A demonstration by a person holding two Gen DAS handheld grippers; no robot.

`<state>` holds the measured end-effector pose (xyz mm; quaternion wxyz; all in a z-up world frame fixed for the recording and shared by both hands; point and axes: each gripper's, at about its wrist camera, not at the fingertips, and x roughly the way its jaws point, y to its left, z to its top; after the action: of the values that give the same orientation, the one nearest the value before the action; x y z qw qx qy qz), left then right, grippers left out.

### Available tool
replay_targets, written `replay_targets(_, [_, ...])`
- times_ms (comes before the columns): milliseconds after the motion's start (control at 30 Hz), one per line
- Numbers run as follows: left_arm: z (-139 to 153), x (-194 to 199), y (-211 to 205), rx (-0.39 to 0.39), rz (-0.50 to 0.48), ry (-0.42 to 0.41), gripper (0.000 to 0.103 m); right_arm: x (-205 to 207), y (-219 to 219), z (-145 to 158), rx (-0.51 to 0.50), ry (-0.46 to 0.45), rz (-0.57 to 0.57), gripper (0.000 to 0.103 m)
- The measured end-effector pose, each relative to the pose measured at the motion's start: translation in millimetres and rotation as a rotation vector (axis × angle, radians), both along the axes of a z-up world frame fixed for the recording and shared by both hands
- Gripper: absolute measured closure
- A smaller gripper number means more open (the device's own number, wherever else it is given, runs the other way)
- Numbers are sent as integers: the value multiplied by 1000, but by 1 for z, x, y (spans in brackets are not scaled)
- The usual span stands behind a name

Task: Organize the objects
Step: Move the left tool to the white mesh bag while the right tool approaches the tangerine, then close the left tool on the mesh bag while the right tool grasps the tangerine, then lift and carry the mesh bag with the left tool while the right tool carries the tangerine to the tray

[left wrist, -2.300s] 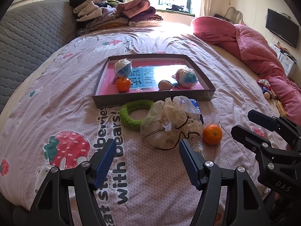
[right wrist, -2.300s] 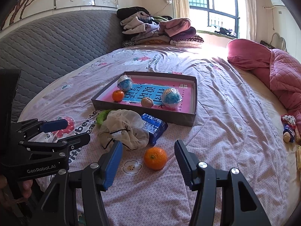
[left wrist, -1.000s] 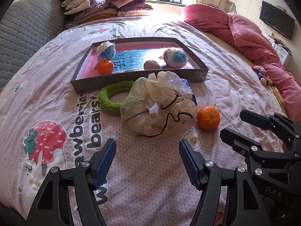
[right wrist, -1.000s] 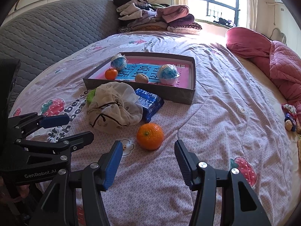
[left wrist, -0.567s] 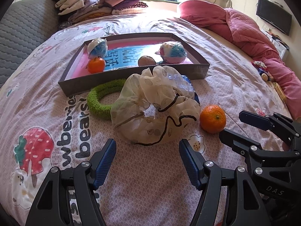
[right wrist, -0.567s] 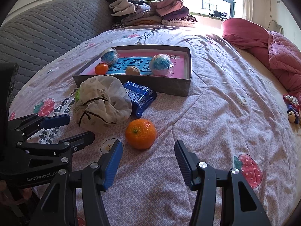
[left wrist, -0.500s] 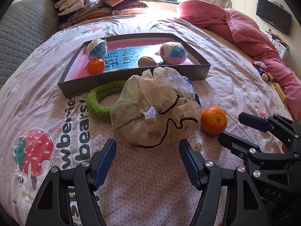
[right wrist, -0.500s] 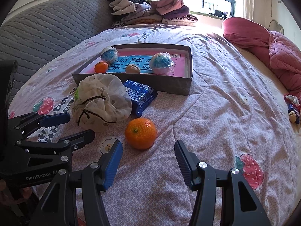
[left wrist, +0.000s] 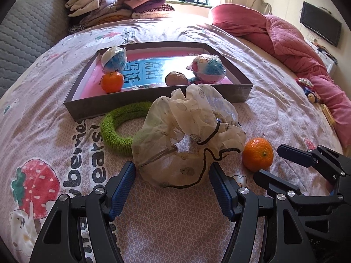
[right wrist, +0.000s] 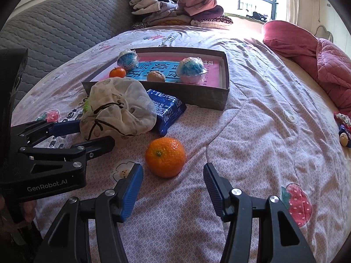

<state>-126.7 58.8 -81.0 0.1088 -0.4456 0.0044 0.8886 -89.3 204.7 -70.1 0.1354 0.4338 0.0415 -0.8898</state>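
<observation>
A shallow grey box (left wrist: pixel 158 105) (right wrist: pixel 210 100) lies on the bed with two wrapped blue balls, a small orange and a brown nut inside. In front of it rest a cream gauze scrunchie (left wrist: pixel 186 135) (right wrist: pixel 118 109), a green ring (left wrist: pixel 114 131), a blue packet (right wrist: pixel 166 109) and a loose orange (left wrist: pixel 257 154) (right wrist: pixel 165 156). My left gripper (left wrist: pixel 172 182) is open just short of the scrunchie's near edge. My right gripper (right wrist: pixel 173 182) is open with the loose orange just beyond its fingertips; it also shows in the left wrist view (left wrist: pixel 274 164).
The pink bedsheet (right wrist: pixel 252 142) with strawberry prints covers the bed. A rumpled red quilt (left wrist: pixel 285 43) lies along the right side, folded clothes (left wrist: pixel 114 6) are stacked at the head, and small toys (right wrist: pixel 344 129) sit at the right edge. A grey padded headboard (right wrist: pixel 65 26) runs along the left.
Both grippers have come closer to the bed and forward: the scrunchie now reaches the left fingertips, and the orange sits nearer the right fingertips. Jaw widths are unchanged.
</observation>
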Motion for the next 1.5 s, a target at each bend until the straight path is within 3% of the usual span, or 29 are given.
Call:
replay_targets(367, [2, -16, -6, 44, 3, 2, 33, -8, -3, -7, -6, 8, 2, 46])
replay_targets(533, [2, -20, -3, 53, -11, 6, 44, -10, -4, -9, -22, 5, 15, 47])
replay_targets(800, [-2, -21, 0, 99, -41, -14, 77, -11, -7, -11, -26, 6, 24, 61])
replay_targets(1000, [-3, -19, 0, 136, -52, -21, 89, -13, -4, -11, -69, -2, 12, 62])
replay_targets(1500, [9, -7, -7, 175, -43, 50, 93, -7, -2, -6, -116, 29, 28, 63])
